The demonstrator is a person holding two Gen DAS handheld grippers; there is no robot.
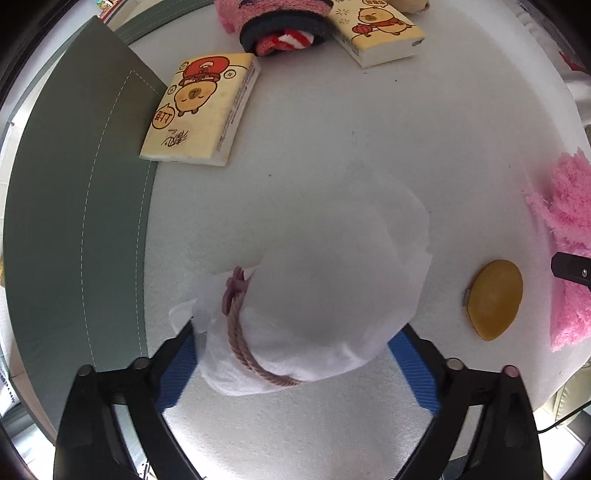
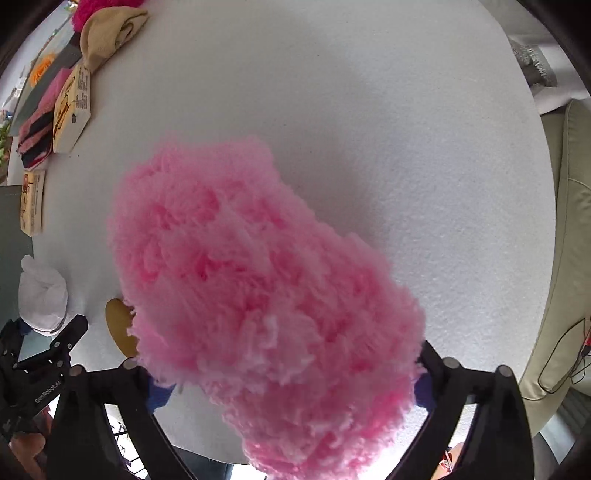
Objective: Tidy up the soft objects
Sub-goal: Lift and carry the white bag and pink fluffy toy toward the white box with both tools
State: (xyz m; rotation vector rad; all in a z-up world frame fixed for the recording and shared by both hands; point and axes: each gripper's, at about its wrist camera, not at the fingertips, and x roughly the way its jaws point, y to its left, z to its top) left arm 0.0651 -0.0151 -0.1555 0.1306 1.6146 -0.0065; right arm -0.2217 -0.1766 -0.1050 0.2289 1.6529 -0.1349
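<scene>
Left gripper [image 1: 295,354] pinches white pouch [image 1: 314,295]; right gripper [image 2: 288,373] pinches pink fluff [image 2: 258,288].

two cartoon tissue packs [image 1: 199,110], one white tied pouch [image 1: 314,295], one yellow disc [image 1: 493,299], perhaps two pink fluffy items [image 2: 266,295]

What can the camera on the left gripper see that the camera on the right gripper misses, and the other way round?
Only the left wrist view shows the pink cord tied round the white pouch and the green mat in full.

Only the right wrist view shows the beige cloth and the pale sofa.

Both show the white pouch in the left gripper, the fluffy pink item in the right gripper, the yellow disc between them and the cartoon tissue packs.
</scene>
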